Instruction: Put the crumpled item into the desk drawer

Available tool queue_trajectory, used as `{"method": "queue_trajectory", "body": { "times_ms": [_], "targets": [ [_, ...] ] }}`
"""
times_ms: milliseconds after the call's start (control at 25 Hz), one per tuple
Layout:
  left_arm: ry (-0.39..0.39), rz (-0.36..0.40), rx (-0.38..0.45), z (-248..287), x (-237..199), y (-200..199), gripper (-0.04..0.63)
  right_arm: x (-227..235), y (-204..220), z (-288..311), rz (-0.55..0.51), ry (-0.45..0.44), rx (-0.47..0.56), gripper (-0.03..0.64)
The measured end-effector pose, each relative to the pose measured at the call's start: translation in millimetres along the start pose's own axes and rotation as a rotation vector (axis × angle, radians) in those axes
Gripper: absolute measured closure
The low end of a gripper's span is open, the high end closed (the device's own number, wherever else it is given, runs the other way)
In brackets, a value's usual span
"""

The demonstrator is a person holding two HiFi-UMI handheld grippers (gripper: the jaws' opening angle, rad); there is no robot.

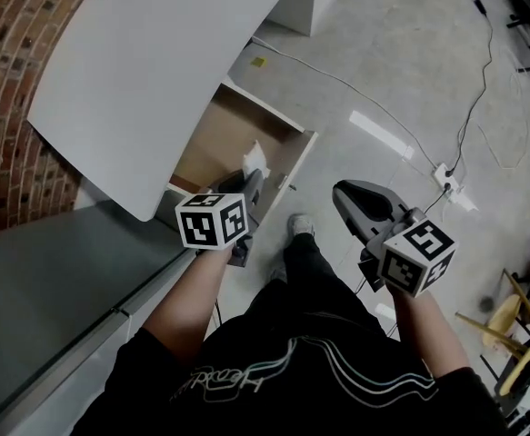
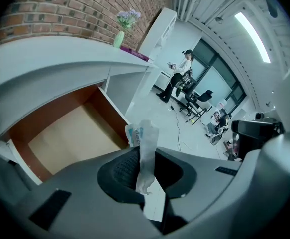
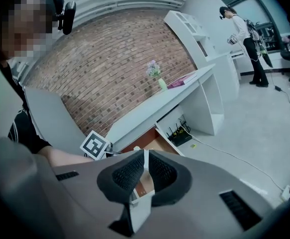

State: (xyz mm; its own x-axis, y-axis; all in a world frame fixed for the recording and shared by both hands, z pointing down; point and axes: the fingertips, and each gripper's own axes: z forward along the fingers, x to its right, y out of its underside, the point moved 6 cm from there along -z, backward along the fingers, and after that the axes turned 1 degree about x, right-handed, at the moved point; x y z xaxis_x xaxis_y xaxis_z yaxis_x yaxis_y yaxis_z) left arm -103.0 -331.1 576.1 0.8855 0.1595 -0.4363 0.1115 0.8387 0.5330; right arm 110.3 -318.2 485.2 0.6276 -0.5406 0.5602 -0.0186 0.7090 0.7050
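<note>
The crumpled item is a whitish wad of paper or plastic, and my left gripper is shut on it. It hangs over the front part of the open desk drawer, whose pale wooden bottom shows bare. In the left gripper view the wad sticks up between the pads of the left gripper, with the drawer below and to the left. My right gripper is off to the right over the floor, away from the drawer. Its jaws are shut with nothing in them.
The curved white desk top overhangs the drawer's back. A brick wall lies at the left. A cable and power strip run over the grey floor. A vase with flowers stands on the desk. A person stands far off.
</note>
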Motion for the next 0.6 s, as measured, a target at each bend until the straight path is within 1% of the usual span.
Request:
{"method": "queue_trajectory", "body": {
  "times_ms": [320,600],
  "targets": [
    [-0.026,-0.047,-0.05,60.1,-40.7,-0.5,0.531,32.1,12.7,36.9,0.062,-0.021,-0.049,0.561],
    [-0.049,-0.056,-0.089,109.5,-72.6,9.8,0.531,56.0,30.9,57.1,0.095,-0.03,-0.086,0.561]
  ]
}}
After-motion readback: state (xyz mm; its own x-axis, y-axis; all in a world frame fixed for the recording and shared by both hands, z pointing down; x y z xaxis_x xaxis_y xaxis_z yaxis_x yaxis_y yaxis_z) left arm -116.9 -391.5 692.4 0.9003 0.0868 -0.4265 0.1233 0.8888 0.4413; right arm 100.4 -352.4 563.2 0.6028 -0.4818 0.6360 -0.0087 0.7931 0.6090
